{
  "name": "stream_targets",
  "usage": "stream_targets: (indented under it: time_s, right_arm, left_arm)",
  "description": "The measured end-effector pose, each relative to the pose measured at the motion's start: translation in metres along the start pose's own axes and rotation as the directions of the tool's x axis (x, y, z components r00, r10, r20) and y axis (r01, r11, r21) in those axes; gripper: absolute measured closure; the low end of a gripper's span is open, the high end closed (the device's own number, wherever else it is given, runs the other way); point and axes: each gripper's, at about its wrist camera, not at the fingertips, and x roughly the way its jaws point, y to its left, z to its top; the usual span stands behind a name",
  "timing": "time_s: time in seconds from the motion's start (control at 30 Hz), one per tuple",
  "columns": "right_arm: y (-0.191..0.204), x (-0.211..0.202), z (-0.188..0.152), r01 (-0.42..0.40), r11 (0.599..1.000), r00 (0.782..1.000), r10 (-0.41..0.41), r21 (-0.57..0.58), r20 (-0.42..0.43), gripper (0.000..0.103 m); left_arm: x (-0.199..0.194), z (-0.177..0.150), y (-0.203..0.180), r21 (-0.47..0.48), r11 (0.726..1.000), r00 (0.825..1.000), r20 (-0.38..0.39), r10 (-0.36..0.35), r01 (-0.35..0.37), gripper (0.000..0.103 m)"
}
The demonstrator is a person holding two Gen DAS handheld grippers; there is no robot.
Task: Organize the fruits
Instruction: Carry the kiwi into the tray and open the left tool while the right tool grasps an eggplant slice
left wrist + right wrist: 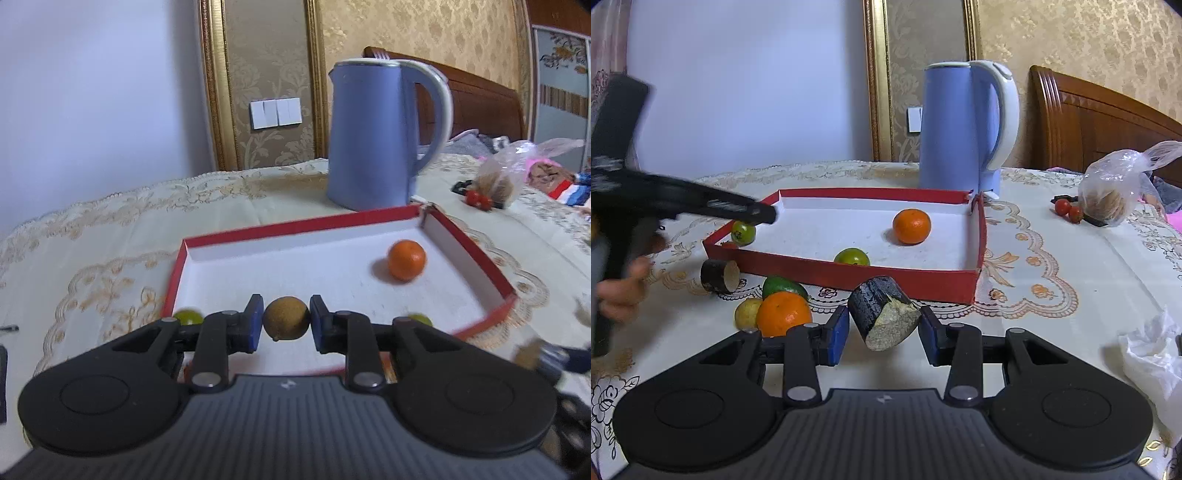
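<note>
A red-walled white tray [280, 226] [908, 280] lies on the table. In it are an orange [406, 259] [911, 226] and two green fruits [851, 257] [743, 232]. My left gripper [286, 323] is shut on a small brown round fruit [286, 318], held over the tray's near part. My right gripper [884, 330] is open around a dark sugarcane piece [882, 317] lying in front of the tray; its pads do not touch it. The left gripper shows blurred in the right wrist view [701, 206].
A blue kettle [373, 133] [960, 129] stands behind the tray. In front of the tray lie an orange [783, 313], a green fruit [783, 286], a yellow fruit [748, 312] and another cane piece [718, 276]. A plastic bag [1112, 192] and cherry tomatoes [1067, 208] lie at right.
</note>
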Motion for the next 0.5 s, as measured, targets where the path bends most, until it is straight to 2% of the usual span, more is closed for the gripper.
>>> stream_targets:
  time_s: [0.3, 0.5]
  right_arm:
    - [-0.006, -0.012, -0.001, 0.004, 1.000, 1.000, -0.004, 0.011, 0.022, 0.063]
    - [-0.007, -0.013, -0.001, 0.001, 1.000, 1.000, -0.001, 0.014, 0.023, 0.063]
  left_arm:
    - [0.050, 0.017, -0.014, 0.043, 0.998, 0.998, -0.043, 0.054, -0.052, 0.079]
    - [0.070, 0.025, -0.014, 0.031, 0.996, 0.994, -0.063, 0.090, -0.088, 0.079]
